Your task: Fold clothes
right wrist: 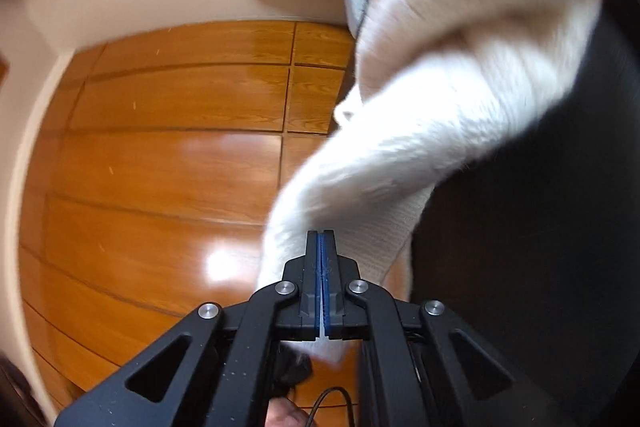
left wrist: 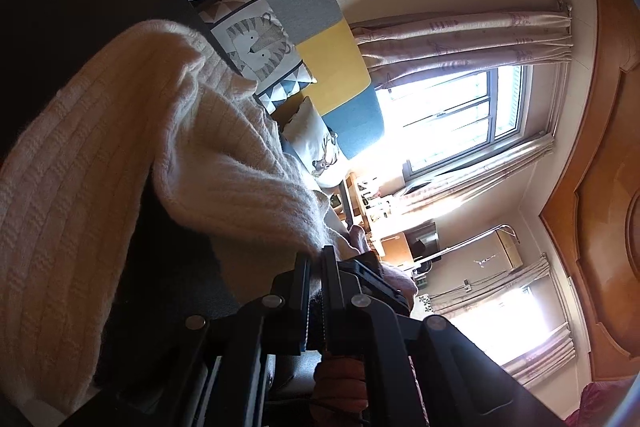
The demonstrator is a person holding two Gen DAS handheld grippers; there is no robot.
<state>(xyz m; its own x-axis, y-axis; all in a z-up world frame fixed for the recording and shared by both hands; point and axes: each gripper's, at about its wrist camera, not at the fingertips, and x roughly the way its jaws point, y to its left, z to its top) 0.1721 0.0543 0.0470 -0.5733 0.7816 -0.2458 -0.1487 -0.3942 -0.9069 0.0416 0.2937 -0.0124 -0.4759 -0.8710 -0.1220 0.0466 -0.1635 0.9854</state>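
Observation:
A cream ribbed knit sweater [left wrist: 120, 155] is lifted in the air, one part draping over a dark surface [left wrist: 60, 7] in the left wrist view. My left gripper [left wrist: 316, 259] is shut on a fuzzy edge of the sweater, with knit fabric squeezed between its fingers. In the right wrist view the sweater [right wrist: 460, 75] hangs blurred across the upper right, and a sleeve-like strip runs down to my right gripper [right wrist: 321, 239], which is shut on it; a tuft of white fabric pokes out below the blue pads [right wrist: 327, 307].
A sofa with grey, yellow and blue panels [left wrist: 336, 55] holds patterned cushions [left wrist: 260, 43]. A bright window with curtains [left wrist: 460, 107] lies beyond. Glossy wooden floor [right wrist: 160, 155] spreads under the right gripper; a dark surface [right wrist: 540, 227] fills the right side. A hand [left wrist: 340, 387] grips the left tool.

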